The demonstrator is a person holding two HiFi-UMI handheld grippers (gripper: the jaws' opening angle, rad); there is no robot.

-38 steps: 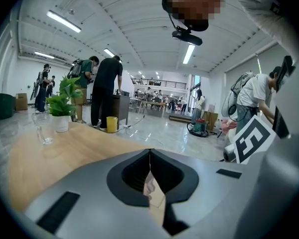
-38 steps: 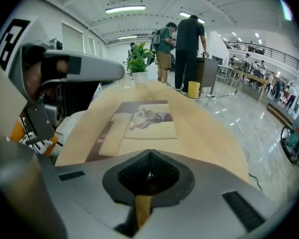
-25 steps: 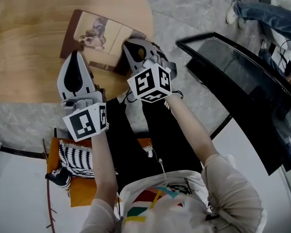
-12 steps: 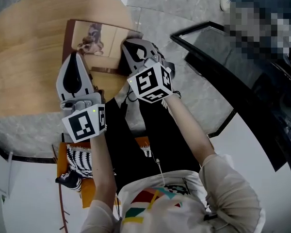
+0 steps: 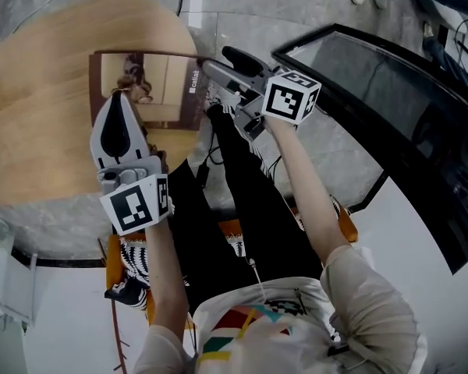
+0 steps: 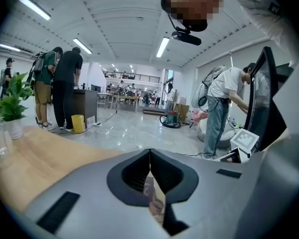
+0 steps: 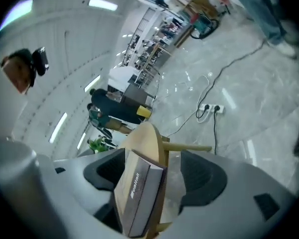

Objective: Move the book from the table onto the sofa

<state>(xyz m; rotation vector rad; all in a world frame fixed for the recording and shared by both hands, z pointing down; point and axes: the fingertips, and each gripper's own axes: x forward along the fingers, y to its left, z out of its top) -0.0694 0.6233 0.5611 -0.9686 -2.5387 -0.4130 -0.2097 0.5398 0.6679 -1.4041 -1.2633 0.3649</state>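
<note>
**Right gripper opens around the book's spine end on the round counter**

Seen from the head view, a brown book (image 5: 152, 84) with a photo on its cover lies flat on a round wooden counter (image 5: 39, 115) in the upper left of the frame. Its long axis runs left to right across the frame. The printed spine is the right-hand edge, and it seems to reach just past the counter's rim.

The right gripper (image 5: 217, 61) comes in from the right, at upper centre of the frame, and is rolled onto its side. Its jaws have just been opening and now stand wide. In the right gripper view the spine end sits between them, edge-on. One jaw is near the cover and the other is well apart, and neither pad is clearly pressing.

The left gripper (image 5: 118, 98) reaches up from the lower left over the book's near edge. Its jaws are closed tip to tip with nothing clamped. A strip of the cover shows below, through the gap behind the tips. Whether it touches the book cannot be told.

The right gripper is the nearer for a grasp: closing it across the book's thickness at the spine looks like the next move. No sofa shows in any view.
</note>
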